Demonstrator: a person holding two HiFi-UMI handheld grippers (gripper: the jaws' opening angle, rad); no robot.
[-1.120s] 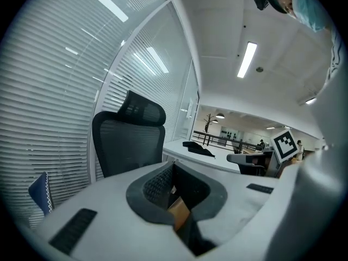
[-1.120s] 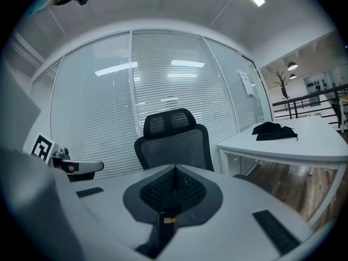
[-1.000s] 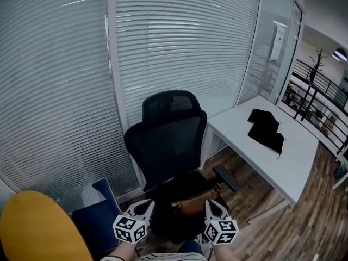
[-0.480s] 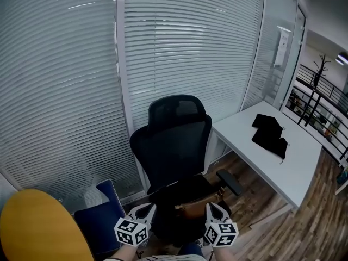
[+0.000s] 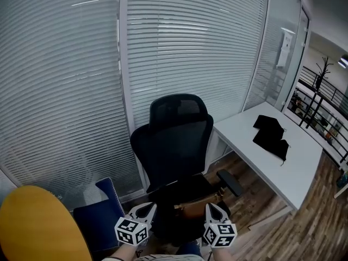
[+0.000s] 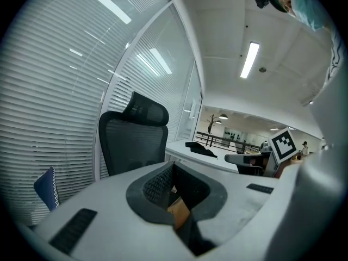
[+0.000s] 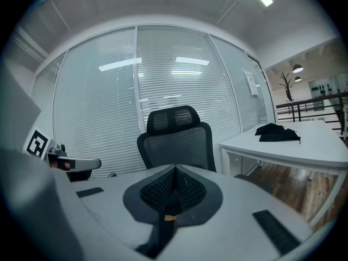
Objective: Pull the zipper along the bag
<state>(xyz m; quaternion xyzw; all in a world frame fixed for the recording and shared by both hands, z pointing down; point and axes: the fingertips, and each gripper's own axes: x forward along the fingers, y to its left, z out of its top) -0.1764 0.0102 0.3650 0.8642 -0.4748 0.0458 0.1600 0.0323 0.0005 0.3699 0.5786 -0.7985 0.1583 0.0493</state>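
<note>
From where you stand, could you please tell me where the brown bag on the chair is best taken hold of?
Probably its top edge, from above and the front: the brown bag lies long side across the chair seat, between the left tongs and right tongs, both shut. The zipper pull is too small to make out.

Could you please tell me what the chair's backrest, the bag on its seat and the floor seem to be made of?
Chair backrest: black mesh, matte; its weave shows in the gripper views.
Bag: probably tan leather or imitation, smooth-looking.
Floor: wood-look planks, perhaps laminate.
</note>
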